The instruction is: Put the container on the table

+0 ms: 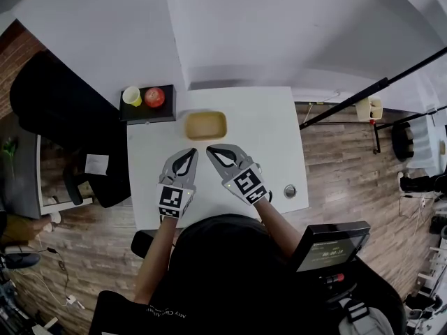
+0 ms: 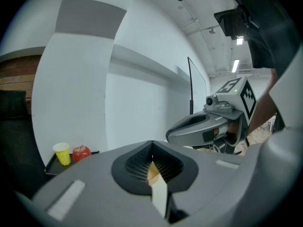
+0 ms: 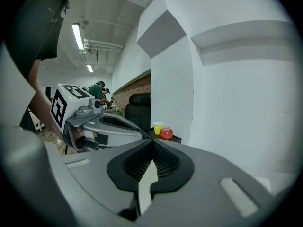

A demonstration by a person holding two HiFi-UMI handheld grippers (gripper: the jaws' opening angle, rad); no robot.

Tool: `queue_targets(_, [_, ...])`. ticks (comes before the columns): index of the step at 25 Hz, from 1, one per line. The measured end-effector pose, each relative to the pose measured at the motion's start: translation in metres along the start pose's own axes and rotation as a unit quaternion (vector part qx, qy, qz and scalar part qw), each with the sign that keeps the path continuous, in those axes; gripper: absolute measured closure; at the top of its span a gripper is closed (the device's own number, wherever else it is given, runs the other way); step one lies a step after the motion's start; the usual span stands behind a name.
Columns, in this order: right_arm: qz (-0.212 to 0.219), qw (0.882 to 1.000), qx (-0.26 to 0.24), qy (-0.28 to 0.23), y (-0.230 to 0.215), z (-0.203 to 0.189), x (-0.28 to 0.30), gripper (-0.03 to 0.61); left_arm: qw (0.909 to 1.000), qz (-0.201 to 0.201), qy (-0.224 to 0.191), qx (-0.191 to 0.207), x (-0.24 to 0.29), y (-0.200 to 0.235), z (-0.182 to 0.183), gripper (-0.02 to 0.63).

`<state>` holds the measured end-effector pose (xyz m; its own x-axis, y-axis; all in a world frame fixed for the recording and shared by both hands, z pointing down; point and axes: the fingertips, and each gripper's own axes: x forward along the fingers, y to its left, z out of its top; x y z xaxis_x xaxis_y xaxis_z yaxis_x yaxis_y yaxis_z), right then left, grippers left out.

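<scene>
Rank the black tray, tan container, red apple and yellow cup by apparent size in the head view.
1. black tray
2. tan container
3. red apple and yellow cup: they look about alike, too close to rank.

White wall [image 1: 98, 26], wood-plank floor [image 1: 342, 159], probably black chair [image 1: 49, 103].

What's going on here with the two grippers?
A person holds a gripper in each hand over a white table. The left gripper and right gripper are both shut and empty, their tips just short of a tan container sitting on the table. A yellow cup and red apple sit on a black tray.
</scene>
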<state>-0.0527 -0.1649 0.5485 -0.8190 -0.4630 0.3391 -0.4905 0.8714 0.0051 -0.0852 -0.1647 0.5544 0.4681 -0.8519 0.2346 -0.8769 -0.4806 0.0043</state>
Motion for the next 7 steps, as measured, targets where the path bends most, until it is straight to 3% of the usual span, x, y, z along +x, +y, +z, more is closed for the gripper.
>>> queue_targets(7, [0.002, 1.000, 0.006, 0.008, -0.0076, -0.0066, 0.0064, 0.566, 1.0000, 0.003, 0.003, -0.004, 0.0063, 0.0037, -0.0061, 0.612])
